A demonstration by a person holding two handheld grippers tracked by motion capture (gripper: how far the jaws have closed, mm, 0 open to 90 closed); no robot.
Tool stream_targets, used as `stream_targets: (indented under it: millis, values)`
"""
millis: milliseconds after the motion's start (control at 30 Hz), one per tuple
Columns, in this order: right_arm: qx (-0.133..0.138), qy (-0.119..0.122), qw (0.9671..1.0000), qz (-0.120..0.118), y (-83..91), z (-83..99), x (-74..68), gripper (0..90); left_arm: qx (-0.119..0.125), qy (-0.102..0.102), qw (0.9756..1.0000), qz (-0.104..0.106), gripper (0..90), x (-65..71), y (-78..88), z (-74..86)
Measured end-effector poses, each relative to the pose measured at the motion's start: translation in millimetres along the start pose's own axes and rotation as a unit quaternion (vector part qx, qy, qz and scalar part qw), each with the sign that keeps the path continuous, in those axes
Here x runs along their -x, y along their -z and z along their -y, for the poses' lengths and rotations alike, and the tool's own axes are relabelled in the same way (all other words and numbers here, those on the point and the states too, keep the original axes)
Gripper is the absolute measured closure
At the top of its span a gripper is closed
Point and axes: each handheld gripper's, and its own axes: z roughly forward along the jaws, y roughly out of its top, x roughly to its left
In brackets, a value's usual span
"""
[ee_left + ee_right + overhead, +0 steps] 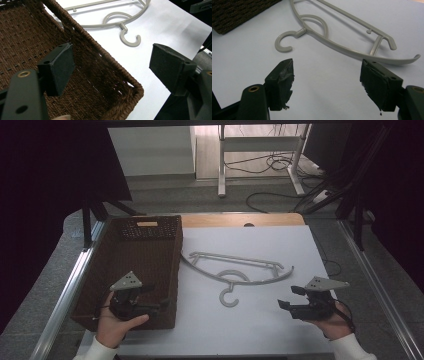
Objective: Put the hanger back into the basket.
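Lab or test room: white-topped table on metal rail frame, dark curtains flanking table, loose cables and desk legs on floor beyond table.

The left gripper held its jaws wide apart astride the brown wicker basket's rim, apparently not touching; a grey hanger lay beyond on the white table.
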Motion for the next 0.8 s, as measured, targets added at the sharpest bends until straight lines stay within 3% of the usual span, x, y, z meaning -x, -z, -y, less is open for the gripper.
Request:
stream_targets:
  millis: [133, 400, 800]
  values:
    - [-0.002, -0.002, 1.0, 0.001, 0.6, 1.8, 3.9, 28.5, 0.001, 0.0, 1.0, -0.002, 19.8, -0.4, 0.8, 0.3]
    - [-0.012, 0.017, 0.9997, 0.011, 2.6, -1.7, 2.6, 30.1, 0.0, -0.004, 1.0, -0.003, 19.7, 0.7, 1.8, 1.0]
    - [-0.025, 0.009, 0.9996, 0.014, 2.3, -4.3, 6.4, 32.5, -0.001, -0.008, 1.0, -0.002, 19.8, 1.0, 0.8, 1.2]
